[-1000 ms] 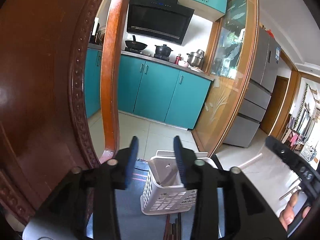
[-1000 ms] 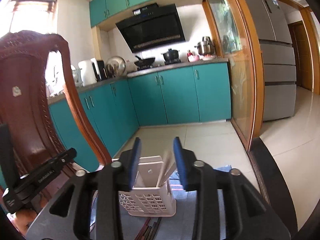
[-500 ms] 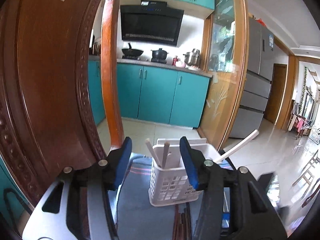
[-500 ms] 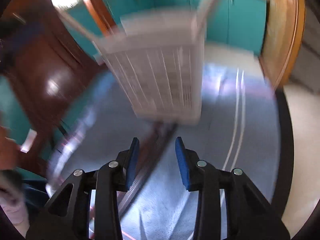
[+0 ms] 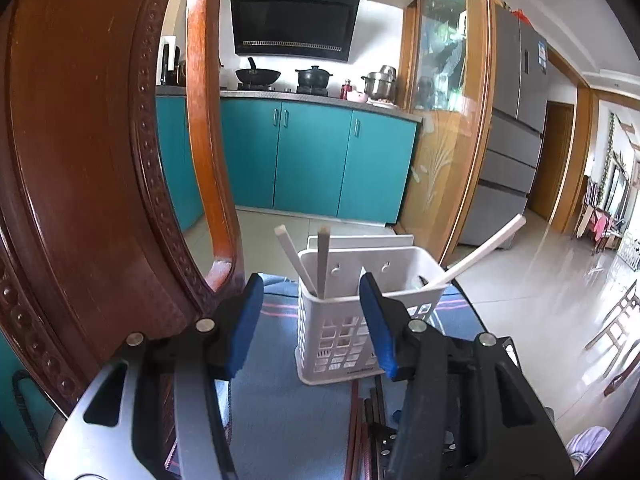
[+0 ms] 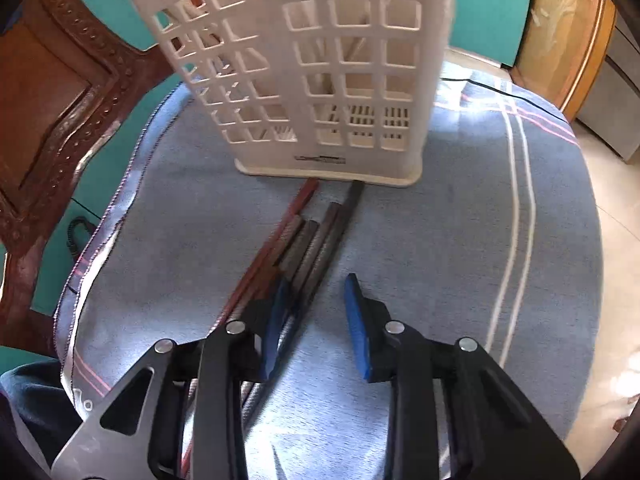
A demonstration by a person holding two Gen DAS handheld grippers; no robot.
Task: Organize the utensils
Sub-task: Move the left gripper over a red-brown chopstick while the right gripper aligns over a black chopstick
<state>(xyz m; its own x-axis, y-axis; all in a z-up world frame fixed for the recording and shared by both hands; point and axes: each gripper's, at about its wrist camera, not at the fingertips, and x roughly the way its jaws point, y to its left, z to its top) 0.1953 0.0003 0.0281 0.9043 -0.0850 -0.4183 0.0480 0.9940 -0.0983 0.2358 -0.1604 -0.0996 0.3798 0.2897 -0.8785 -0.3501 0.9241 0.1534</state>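
My right gripper (image 6: 316, 320) hangs agape and empty over the chopsticks (image 6: 304, 248) — they lie just before the basket (image 6: 320, 80), long axis toward it, under the left pad. Left gripper (image 5: 312, 328), also agape, sits farther back.

A carved wooden chair (image 5: 76, 152) stands at left — behind it teal cabinets (image 5: 312, 160), a black hood (image 5: 294, 20), pots (image 5: 314, 78) on the counter — and a grey fridge (image 5: 516, 128) right.
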